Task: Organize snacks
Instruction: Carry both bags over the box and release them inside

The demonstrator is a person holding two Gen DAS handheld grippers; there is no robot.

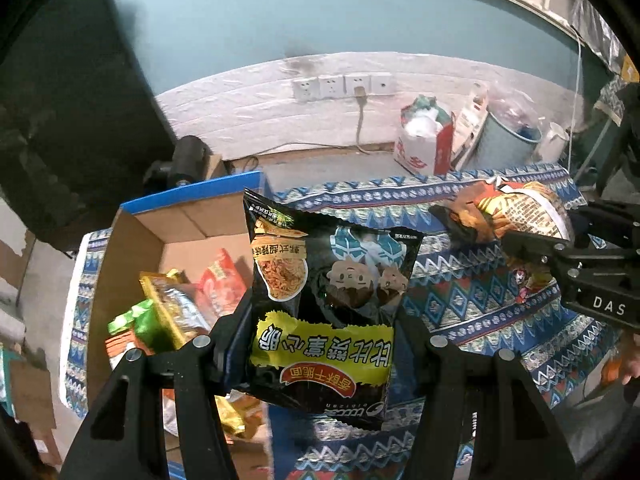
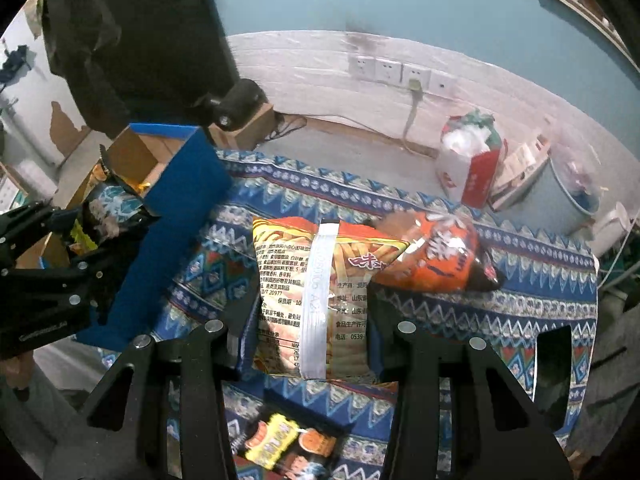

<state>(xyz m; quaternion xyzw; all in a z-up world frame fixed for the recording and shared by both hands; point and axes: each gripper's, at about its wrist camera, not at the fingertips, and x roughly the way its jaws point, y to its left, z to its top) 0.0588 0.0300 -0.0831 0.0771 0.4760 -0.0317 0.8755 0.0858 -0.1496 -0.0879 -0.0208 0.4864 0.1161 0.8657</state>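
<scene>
My left gripper (image 1: 320,344) is shut on a black noodle-snack bag (image 1: 328,300) and holds it up beside the open cardboard box (image 1: 136,240), which has several snack packs inside. My right gripper (image 2: 308,332) is shut on an orange fries-print snack bag (image 2: 316,296) above the patterned cloth. An orange chip bag (image 2: 440,260) lies on the cloth just behind it. Another black snack pack (image 2: 284,440) lies on the cloth below the right gripper. The right gripper with its bag shows in the left wrist view (image 1: 520,216); the left gripper shows in the right wrist view (image 2: 80,240).
The blue patterned cloth (image 2: 520,312) covers the table. The box has a blue outer wall (image 2: 176,220). Behind the table on the floor stand a red-and-white bag (image 1: 424,144), a grey bucket (image 1: 508,140) and a black camera (image 2: 236,104) on a small carton.
</scene>
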